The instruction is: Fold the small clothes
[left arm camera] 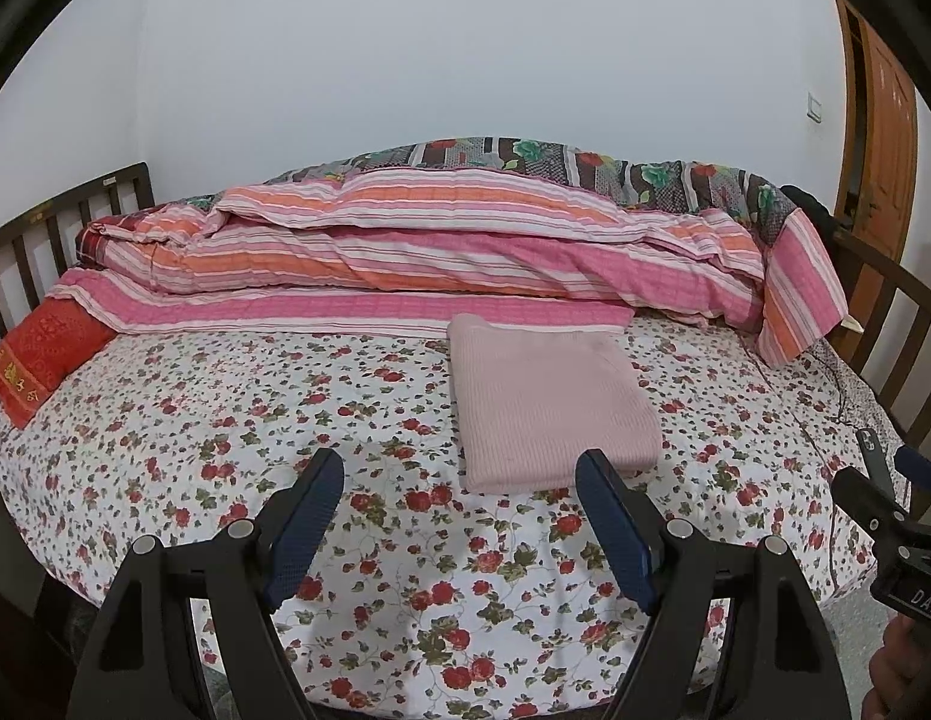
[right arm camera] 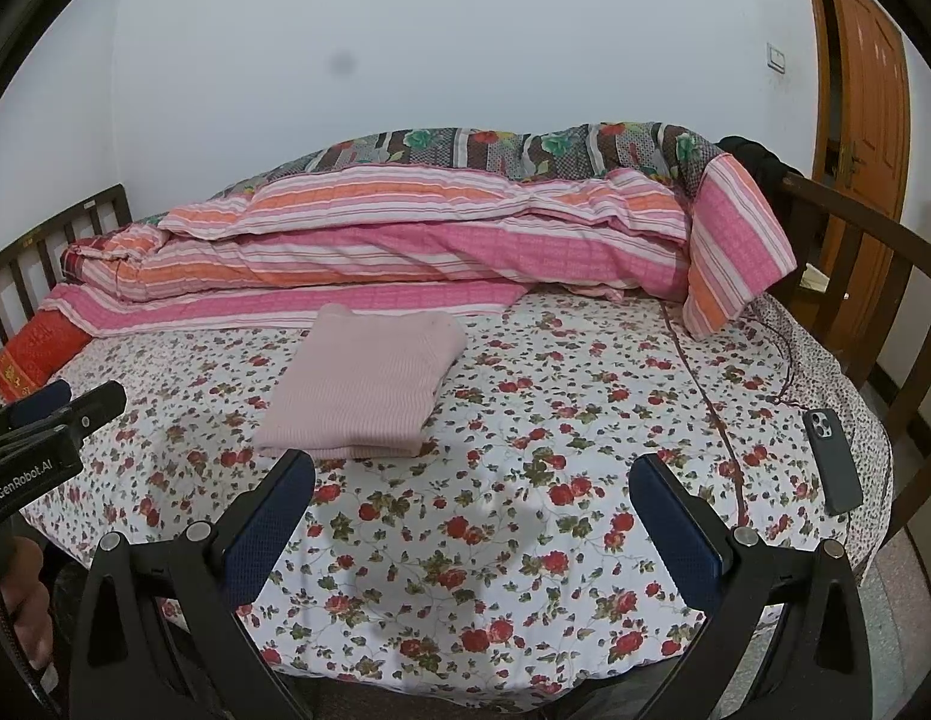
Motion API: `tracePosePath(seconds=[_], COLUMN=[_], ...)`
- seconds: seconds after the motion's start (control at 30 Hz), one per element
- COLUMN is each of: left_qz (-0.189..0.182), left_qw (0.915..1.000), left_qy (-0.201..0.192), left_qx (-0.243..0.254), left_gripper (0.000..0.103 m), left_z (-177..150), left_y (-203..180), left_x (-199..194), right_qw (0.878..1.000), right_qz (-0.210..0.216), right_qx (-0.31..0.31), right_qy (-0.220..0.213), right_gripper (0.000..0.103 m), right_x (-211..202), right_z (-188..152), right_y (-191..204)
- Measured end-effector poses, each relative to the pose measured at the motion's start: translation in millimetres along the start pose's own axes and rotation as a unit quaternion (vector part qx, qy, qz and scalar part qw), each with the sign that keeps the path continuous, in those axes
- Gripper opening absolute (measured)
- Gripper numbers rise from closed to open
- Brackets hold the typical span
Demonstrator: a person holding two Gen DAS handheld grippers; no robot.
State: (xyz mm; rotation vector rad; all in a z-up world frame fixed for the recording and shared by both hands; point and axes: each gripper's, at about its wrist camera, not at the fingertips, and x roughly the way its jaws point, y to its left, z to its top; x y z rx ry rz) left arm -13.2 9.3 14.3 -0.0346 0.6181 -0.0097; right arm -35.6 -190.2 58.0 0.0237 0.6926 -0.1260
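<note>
Pink garment (left arm camera: 552,405) lies folded on the floral bed (left arm camera: 225,420). Left hand-held gripper (left arm camera: 459,480) and right hand-held gripper (right arm camera: 471,480) hover spread wide, empty (phone (right arm camera: 831,459) at bed's right edge).

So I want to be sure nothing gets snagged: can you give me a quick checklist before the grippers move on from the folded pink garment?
1. Pale pink knitted garment folded into a flat rectangle: ok.
2. Left gripper open and holding nothing: ok.
3. Right gripper open and holding nothing: ok.
4. Both grippers apart from the garment: ok.
5. Dark smartphone lies near the bed's right edge, apart from the garment: ok.
6. Another garment waiting to be folded: cannot tell.
</note>
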Motion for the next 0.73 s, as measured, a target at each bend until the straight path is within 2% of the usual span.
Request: tracePosePath(seconds=[0.67,0.73], left_qz=[0.002,0.006], left_qw=[1.0000,1.0000], left_qy=[-0.002,-0.004], left_qx=[-0.004,-0.001], left_gripper=[0.079,0.081], left_z=[3.5,4.0], left_y=[-1.1,-0.8], left_x=[-4.1,-3.8], right_qw=[1.000,1.000], right_qz=[0.002,0.003], right_qx=[0.001,0.001], right_qy=[-0.003,-0.003], right_gripper=[0.103,0.103], right_x=[-4.3,-5.0], right_z=[0.5,0.8], right_y=[1.3,2.4])
